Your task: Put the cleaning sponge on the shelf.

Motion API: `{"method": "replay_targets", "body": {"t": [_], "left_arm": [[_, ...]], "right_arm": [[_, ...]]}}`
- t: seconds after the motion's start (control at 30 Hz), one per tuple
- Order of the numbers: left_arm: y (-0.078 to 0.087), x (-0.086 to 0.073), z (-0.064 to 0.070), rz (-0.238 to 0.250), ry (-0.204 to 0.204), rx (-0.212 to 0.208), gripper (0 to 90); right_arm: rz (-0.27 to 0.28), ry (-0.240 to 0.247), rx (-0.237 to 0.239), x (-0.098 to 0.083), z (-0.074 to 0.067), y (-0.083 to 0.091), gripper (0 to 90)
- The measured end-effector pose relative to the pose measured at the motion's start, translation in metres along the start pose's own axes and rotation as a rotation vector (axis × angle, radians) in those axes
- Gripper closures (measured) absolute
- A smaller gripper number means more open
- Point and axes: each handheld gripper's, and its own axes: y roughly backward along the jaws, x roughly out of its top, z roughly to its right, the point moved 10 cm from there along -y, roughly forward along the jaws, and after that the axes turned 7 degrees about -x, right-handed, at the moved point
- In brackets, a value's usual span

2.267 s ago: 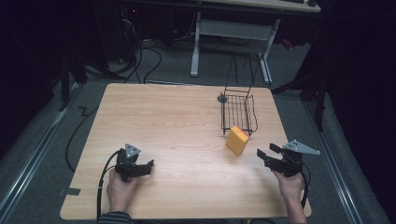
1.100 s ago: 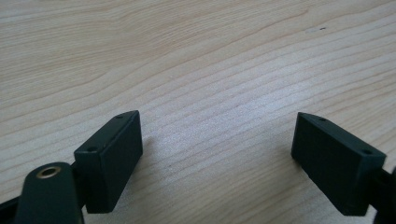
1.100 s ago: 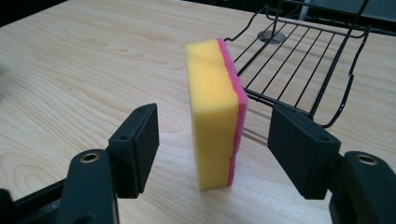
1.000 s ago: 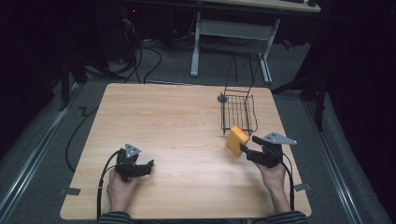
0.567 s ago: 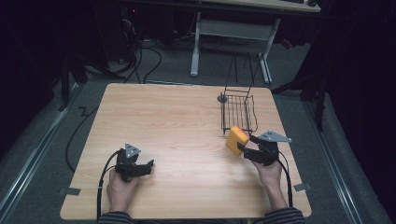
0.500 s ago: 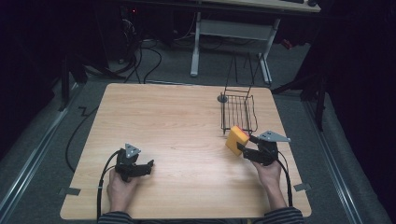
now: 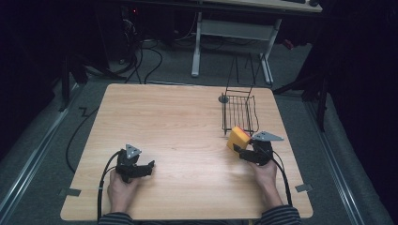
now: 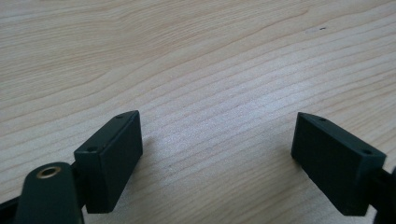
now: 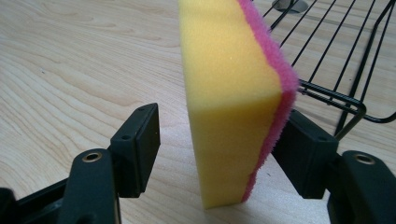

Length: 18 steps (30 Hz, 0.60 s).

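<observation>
You have one sponge (image 9: 233, 102) on the table (image 7: 178, 122), yellow with a pink scouring face, standing on edge just beside the near end of the one black wire basket (image 7: 239, 112). Your right gripper (image 9: 219, 149) straddles it: the right jaw touches the pink face, while the left jaw stands off the yellow side with a gap, so nothing is pinched yet. Your left gripper (image 8: 219, 154) rests over bare wood, jaws spread wide. No writing is readable anywhere.
</observation>
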Motion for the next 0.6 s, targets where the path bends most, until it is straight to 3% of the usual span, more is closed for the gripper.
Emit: {"method": "replay_targets", "body": {"t": [0.6], "left_arm": [[0.0,0.0,0.0,0.0,0.0,0.0,17.0]], "right_arm": [[-0.06,-0.01,-0.003,-0.013,0.002,-0.02,43.2]]}}
